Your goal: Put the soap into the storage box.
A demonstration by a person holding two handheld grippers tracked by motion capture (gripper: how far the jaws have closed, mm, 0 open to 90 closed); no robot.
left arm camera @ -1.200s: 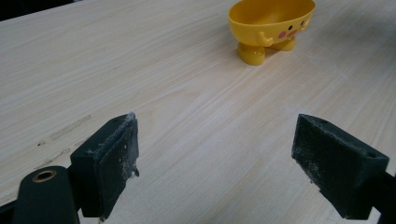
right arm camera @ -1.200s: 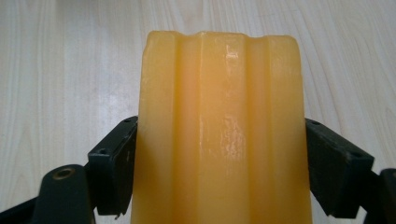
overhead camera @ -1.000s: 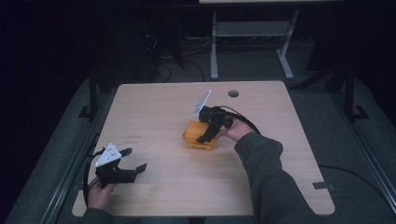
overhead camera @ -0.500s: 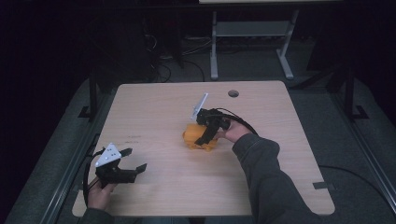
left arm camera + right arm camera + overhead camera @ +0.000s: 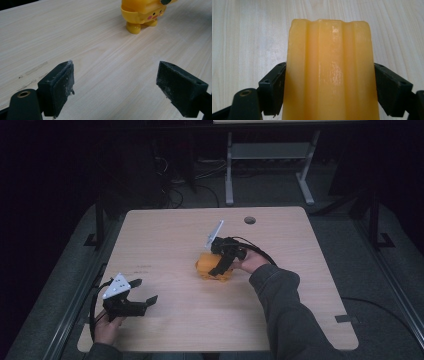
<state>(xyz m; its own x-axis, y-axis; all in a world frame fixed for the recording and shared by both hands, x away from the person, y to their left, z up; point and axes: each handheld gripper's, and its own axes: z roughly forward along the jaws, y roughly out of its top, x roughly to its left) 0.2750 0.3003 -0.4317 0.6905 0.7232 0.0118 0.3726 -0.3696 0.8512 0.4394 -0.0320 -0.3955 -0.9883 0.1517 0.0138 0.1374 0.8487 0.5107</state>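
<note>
Table: a pale wood-grain table (image 5: 165, 245) with rounded corners stood in a dark room; a small round hole (image 5: 249, 220) sat near its far edge.

Yellow toy: a yellow toy (image 5: 206, 266) stood near the middle of the table, slightly toward the person's right. In the left gripper view it (image 5: 140, 13) showed stubby feet planted on the wood, a pink cheek spot and small dark face marks. In the right gripper view its ridged, glossy yellow-orange body (image 5: 329, 72) rose between the jaws.

Right gripper: the right gripper (image 5: 224, 265) was at the toy, reaching toward it from the right, its grey three-cornered plate tilted up on the far side. In its own view the right gripper (image 5: 328, 87) had both black jaws pressed against the toy's flanks, pinching it.

Right hand: the right hand (image 5: 251, 261) held the gripper from the right side, a grey sleeve (image 5: 285, 310) running back to the bottom edge.

Left gripper: the left gripper (image 5: 143, 291) lay low near the table's near-left corner, well apart from the toy. In its own view the left gripper (image 5: 115, 87) had its jaws spread wide with bare wood between them; the pads (image 5: 63, 86) looked scuffed with pale dust.

Left hand: the left hand (image 5: 107, 327) gripped the tool at the table's near edge.

Cable: a dark cable (image 5: 262, 254) looped beside the right hand; whether it touched the table could not quite be made out in the dim high view.
</note>
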